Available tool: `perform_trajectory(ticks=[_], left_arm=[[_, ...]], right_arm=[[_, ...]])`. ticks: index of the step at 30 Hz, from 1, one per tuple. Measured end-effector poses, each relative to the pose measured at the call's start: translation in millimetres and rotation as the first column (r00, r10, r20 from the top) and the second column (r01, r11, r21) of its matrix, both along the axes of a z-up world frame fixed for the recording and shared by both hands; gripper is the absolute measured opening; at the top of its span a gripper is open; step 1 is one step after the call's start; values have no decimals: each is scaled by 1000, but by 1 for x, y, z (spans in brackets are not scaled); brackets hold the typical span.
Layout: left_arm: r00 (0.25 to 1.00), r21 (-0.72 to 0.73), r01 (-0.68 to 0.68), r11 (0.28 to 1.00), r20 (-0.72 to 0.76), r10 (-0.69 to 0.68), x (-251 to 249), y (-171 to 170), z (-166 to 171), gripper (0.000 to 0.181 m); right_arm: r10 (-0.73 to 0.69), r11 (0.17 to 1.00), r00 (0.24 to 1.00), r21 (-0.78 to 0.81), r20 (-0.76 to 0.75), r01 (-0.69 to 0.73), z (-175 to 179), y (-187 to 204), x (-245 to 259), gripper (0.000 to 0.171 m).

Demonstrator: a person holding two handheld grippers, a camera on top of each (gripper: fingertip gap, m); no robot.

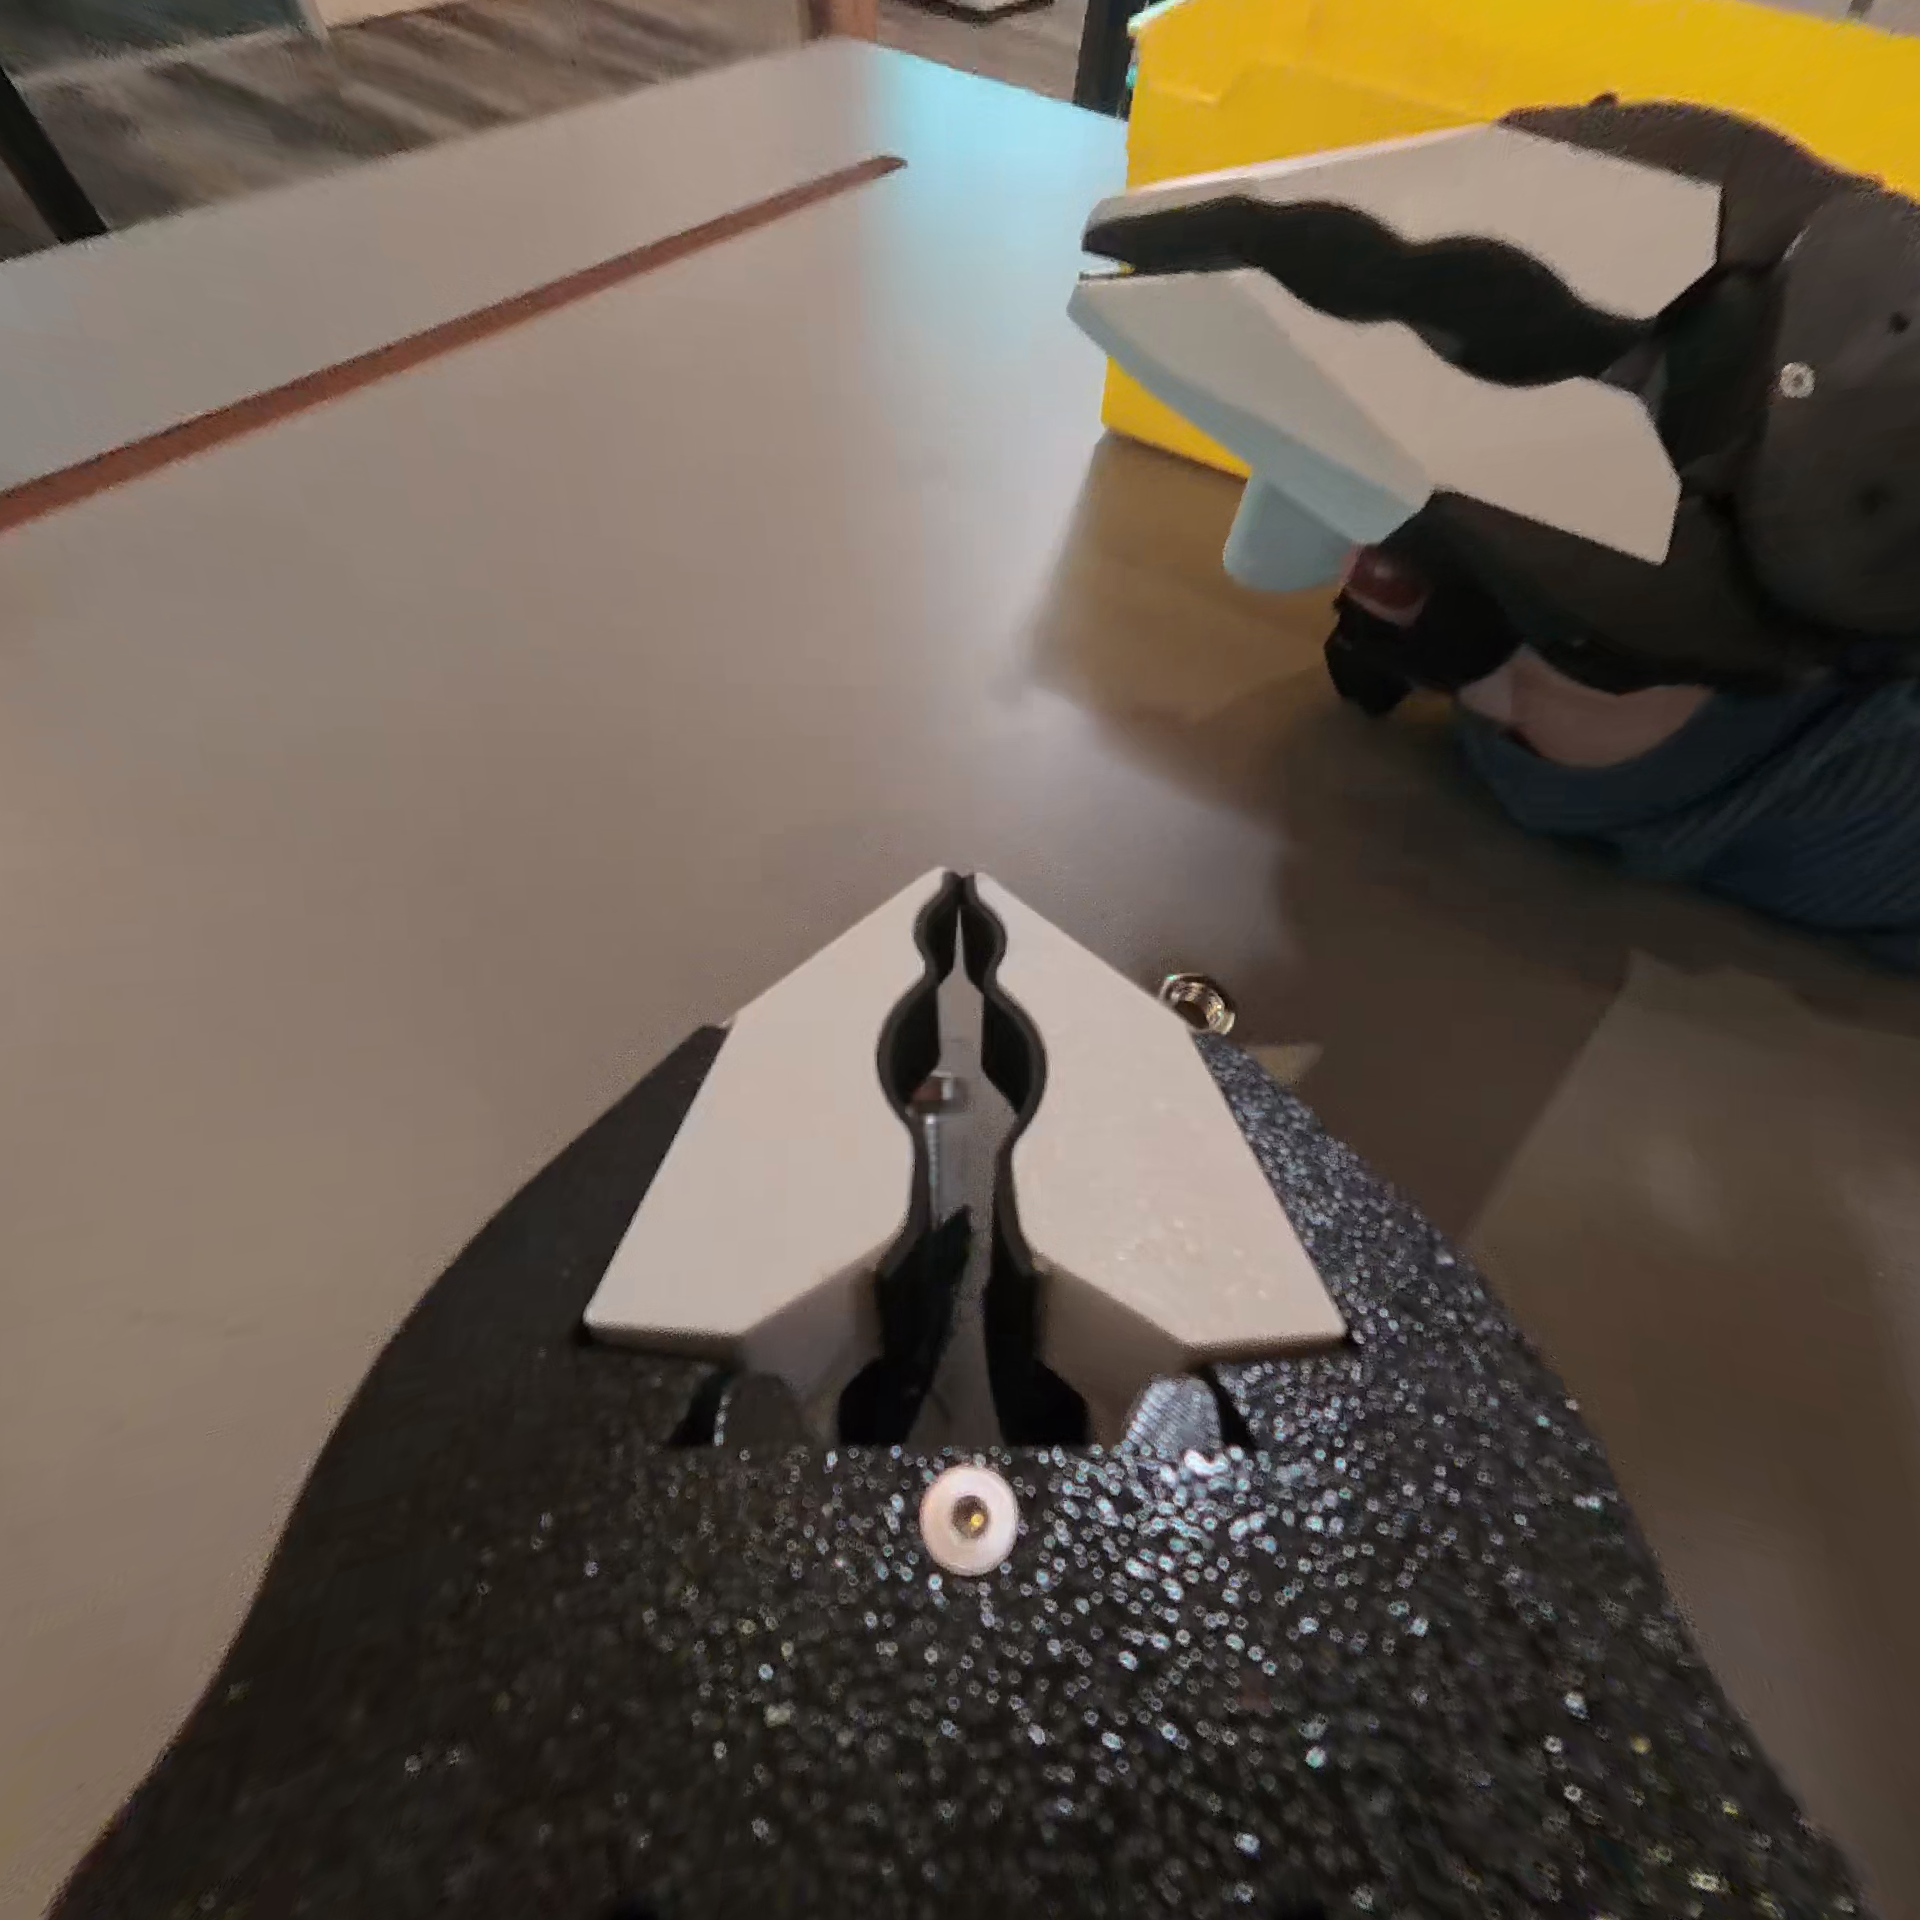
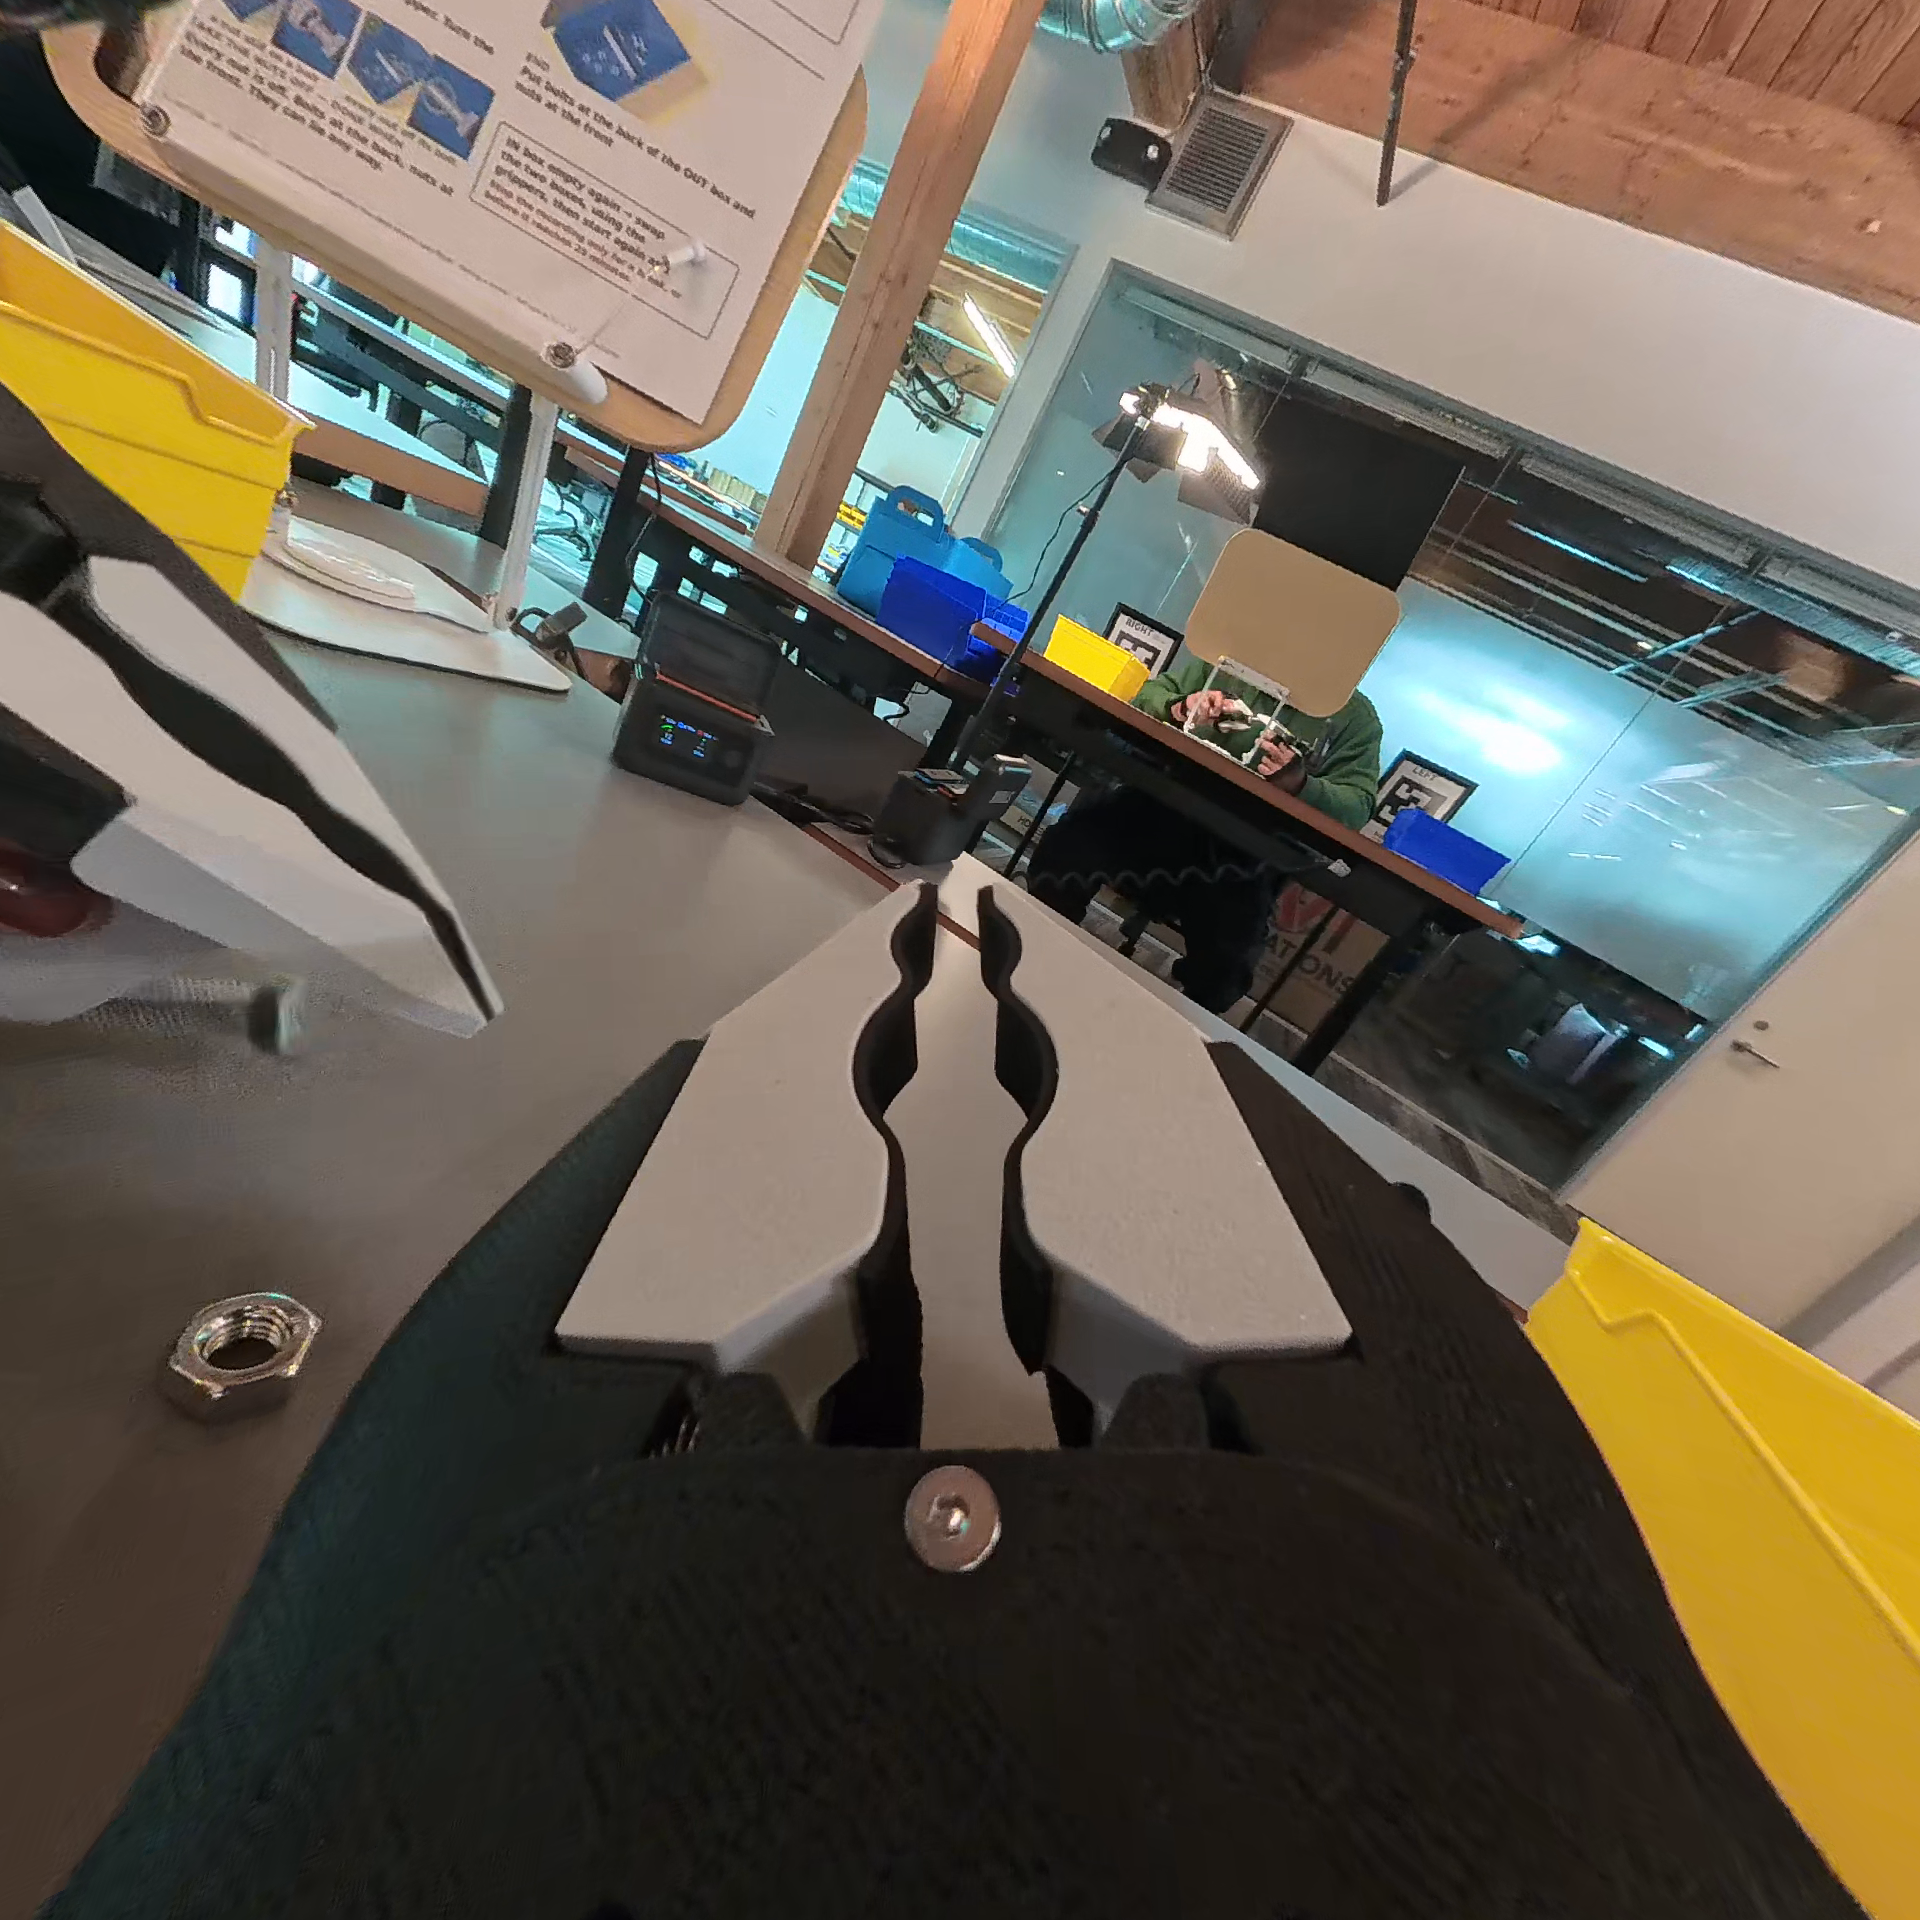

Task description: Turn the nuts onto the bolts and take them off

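Between my left fingers (image 1: 961,883) sits a bolt (image 1: 940,1127), clamped in the wavy black pads with its hex head showing through the gap; the tips meet in front of it. From the right wrist view the same bolt (image 2: 272,1013) pokes out below those fingers (image 2: 457,966), head toward me, blurred, held above the grey desk (image 1: 520,675).

My right fingers (image 2: 958,899) stand slightly apart with nothing between them, only a narrow slot of desk (image 2: 623,883) showing through. In the left wrist view they (image 1: 1091,272) hang over the desk in front of a yellow bin (image 1: 1351,104), tips nearly together.

One loose nut (image 2: 242,1354) lies flat on the desk just left of my right fingers, hole upward. In the left wrist view that nut (image 1: 1197,1000) peeks out beside the right edge of my left fingers.

A second yellow bin (image 2: 1745,1475) sits at my right, another (image 2: 135,405) at far left, beside a stand carrying a printed sheet (image 2: 468,156). At a far table a person (image 2: 1320,748) in green sits.
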State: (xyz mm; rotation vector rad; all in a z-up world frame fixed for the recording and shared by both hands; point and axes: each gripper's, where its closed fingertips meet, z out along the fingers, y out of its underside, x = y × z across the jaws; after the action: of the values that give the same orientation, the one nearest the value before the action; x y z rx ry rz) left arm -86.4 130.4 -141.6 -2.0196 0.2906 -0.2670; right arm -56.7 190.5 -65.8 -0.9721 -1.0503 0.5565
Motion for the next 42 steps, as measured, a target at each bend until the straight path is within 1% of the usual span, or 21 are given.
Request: perform_trajectory(ticks=[9, 12, 16, 19, 23, 27, 31, 33, 42], left_arm=[[998, 2, -5, 1000, -69, 5, -1, 2, -6, 0], [995, 32, -18, 999, -93, 21, -3, 4, -4, 0], [982, 178, -48, 983, -173, 79, -11, 8, 12, 0], [953, 308, -64, 949, -264, 150, -19, 10, 26, 0], [930, 440, -22, 898, -321, 180, -14, 8, 41, 0], [933, 469, 0, 883, -318, 169, -9, 7, 46, 16], [943, 524, -43, 851, -261, 208, -15, 5, 57, 36], [951, 539, -58, 840, -227, 211, -18, 5, 61, 43], [950, 539, -74, 839, -218, 223, -21, 5, 60, 48]], right_arm=[[-2, 1000, 1000, -14, 5, 2, -2, 2, 0, 7], [1, 1000, 1000, -14, 5, -1, -2, 2, 0, 7], [4, 1000, 1000, -9, 8, -4, -2, 1, -1, 6], [6, 1000, 1000, -6, 10, -6, -2, 1, -1, 6], [19, 1000, 1000, 2, 15, -19, -3, -2, -1, 7], [33, 999, 999, 15, 28, -33, -4, -5, -3, 6], [38, 999, 999, 26, 37, -39, -5, -6, -4, 6], [40, 999, 998, 28, 39, -41, -5, -7, -4, 6], [48, 998, 998, 37, 48, -50, -6, -9, -5, 6]])
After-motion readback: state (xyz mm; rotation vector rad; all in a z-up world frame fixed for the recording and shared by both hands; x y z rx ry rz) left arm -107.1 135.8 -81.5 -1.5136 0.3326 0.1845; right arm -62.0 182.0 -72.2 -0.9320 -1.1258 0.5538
